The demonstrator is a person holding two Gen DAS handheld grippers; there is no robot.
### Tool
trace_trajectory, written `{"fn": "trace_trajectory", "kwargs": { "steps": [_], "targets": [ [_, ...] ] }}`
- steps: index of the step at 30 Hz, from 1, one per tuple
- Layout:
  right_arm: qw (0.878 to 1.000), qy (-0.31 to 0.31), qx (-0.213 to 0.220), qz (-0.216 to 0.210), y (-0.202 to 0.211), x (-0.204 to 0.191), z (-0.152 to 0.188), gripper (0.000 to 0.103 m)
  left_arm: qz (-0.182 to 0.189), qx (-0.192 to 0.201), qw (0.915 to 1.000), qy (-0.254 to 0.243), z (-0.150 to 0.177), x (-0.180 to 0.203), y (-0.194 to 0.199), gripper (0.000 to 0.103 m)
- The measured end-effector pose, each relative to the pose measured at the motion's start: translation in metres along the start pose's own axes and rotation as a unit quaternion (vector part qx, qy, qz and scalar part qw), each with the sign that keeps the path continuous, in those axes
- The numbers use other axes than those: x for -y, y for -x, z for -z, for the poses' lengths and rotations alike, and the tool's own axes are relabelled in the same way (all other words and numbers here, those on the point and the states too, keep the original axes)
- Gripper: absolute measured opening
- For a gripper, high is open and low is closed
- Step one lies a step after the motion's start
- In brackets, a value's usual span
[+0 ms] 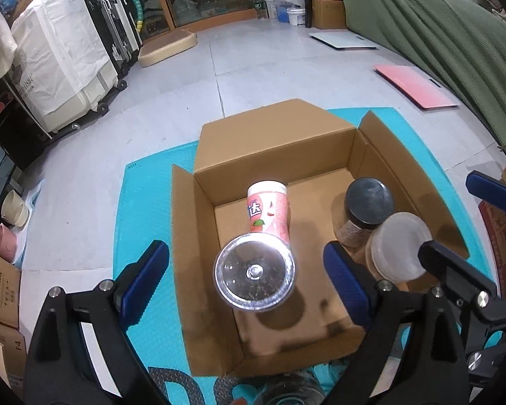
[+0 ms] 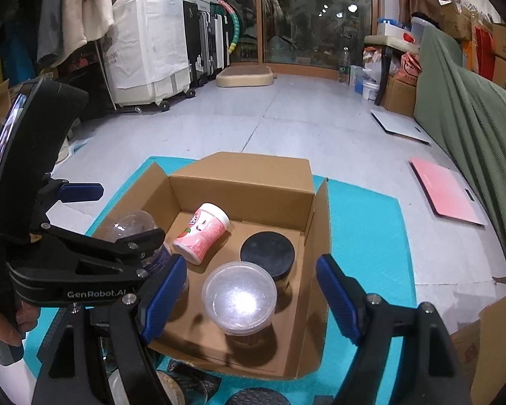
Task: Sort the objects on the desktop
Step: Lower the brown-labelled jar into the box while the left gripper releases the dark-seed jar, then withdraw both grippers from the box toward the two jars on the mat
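Observation:
An open cardboard box [image 1: 273, 155] [image 2: 317, 222] sits on a teal mat. Inside stand a clear-lidded jar [image 1: 254, 273] [image 2: 131, 226], a pink-labelled bottle [image 1: 268, 212] [image 2: 202, 233] leaning on its side, a black-lidded jar [image 1: 367, 202] [image 2: 267, 253] and a frosted-lidded tub [image 1: 399, 246] [image 2: 239, 295]. My left gripper [image 1: 246, 276] is open above the clear-lidded jar, fingers apart on either side and not touching it. My right gripper [image 2: 251, 297] is open above the frosted-lidded tub, holding nothing.
The teal mat [image 1: 145, 209] [image 2: 364, 229] lies on a grey floor. A pink board [image 1: 418, 86] [image 2: 447, 195] and a green draped cover [image 1: 438, 44] [image 2: 472, 128] are to the right. Suitcases and covered appliances [image 1: 60, 64] line the left. Round objects [image 2: 256, 396] lie near the box front.

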State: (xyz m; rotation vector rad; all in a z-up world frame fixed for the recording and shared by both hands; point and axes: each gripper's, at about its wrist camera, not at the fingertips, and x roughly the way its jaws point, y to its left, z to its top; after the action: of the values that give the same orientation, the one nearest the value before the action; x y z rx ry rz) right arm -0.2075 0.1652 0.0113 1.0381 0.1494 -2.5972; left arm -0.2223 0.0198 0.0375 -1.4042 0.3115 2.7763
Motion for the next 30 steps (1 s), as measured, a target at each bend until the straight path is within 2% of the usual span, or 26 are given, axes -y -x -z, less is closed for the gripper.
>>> {"fn": "trace_trajectory", "kwargs": {
  "steps": [14, 17, 21, 30],
  "targets": [
    [1.0, 0.003, 0.011, 0.005, 0.037, -0.003, 0.007, 0.08, 0.006, 0.004, 1.0, -0.004, 0.026, -0.003, 0.031, 0.093],
    [1.0, 0.0, 0.013, 0.003, 0.045, -0.005, 0.011, 0.085, 0.005, 0.015, 0.9999, -0.005, 0.035, -0.004, 0.042, 0.093],
    [1.0, -0.006, 0.022, 0.002, 0.058, -0.005, 0.016, 0.087, 0.004, 0.027, 0.9995, -0.014, 0.044, -0.002, 0.056, 0.099],
    [0.999, -0.009, 0.032, 0.004, 0.08, -0.01, 0.033, 0.087, 0.018, 0.038, 0.9988, -0.025, 0.06, 0.009, 0.082, 0.1]
  ]
}}
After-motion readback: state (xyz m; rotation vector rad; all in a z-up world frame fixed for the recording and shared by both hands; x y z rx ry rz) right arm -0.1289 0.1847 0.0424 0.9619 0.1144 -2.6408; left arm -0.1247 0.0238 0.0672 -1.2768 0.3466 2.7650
